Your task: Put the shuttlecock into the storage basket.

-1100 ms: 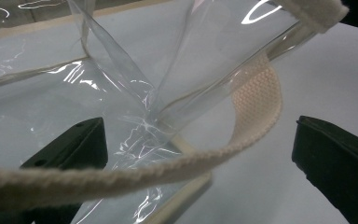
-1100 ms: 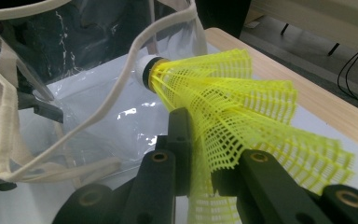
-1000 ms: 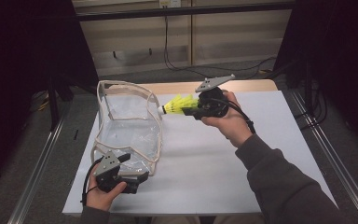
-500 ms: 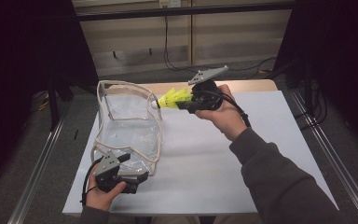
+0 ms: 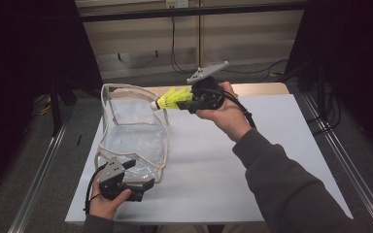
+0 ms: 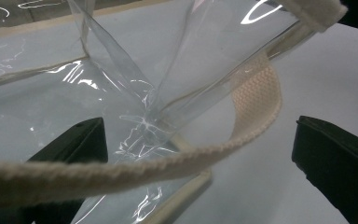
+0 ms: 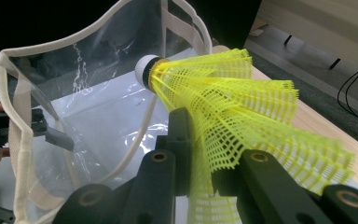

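A white sheet (image 5: 272, 160) covers the wooden tabletop (image 5: 267, 89) beneath both grippers — a strip of wood shows just beyond the right one. Black cables (image 5: 177, 53) hang farther back; metal rails (image 5: 342, 160) run alongside.

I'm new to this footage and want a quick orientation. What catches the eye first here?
A bright yellow shuttlecock stands out, pinched by its mesh skirt in the right gripper, white tip pointing at a clear bag with cream trim. The bag stands open on the white table, at its left side. Near the front edge, the left gripper sits at the bag's bottom corner, jaws wide apart around a cream strap.
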